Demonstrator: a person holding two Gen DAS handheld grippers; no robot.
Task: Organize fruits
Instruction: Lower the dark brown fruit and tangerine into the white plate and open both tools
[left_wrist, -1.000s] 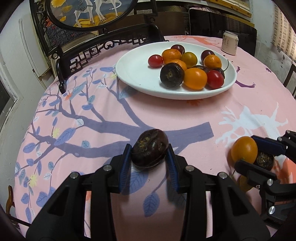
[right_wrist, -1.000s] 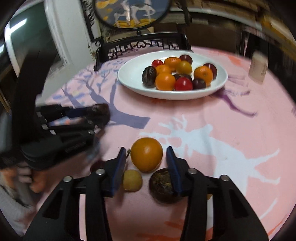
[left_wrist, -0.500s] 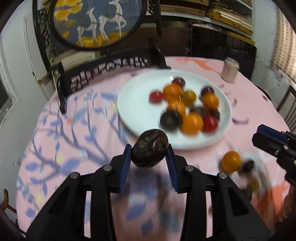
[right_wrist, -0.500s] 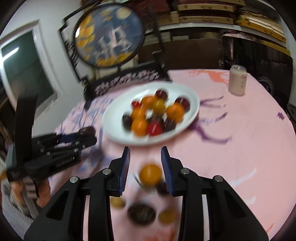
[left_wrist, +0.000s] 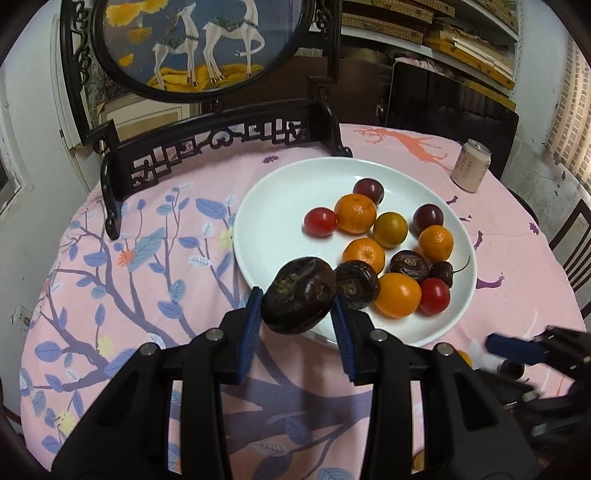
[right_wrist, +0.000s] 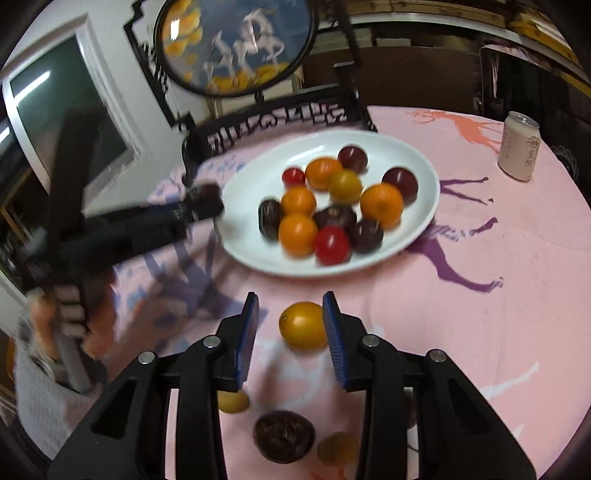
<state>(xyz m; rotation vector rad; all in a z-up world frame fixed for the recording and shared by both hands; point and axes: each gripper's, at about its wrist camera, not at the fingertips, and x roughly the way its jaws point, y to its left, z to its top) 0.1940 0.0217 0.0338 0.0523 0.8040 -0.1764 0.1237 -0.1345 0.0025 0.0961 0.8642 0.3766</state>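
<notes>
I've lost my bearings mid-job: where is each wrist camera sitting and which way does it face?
Left wrist: behind the left hand-held gripper, which clamps a dark fruit; faces the white plate.
Right wrist: behind the right hand-held gripper, jaws apart around an orange fruit on the table; the person's hand shows at left.
Shared: plate, can, deer screen.
</notes>
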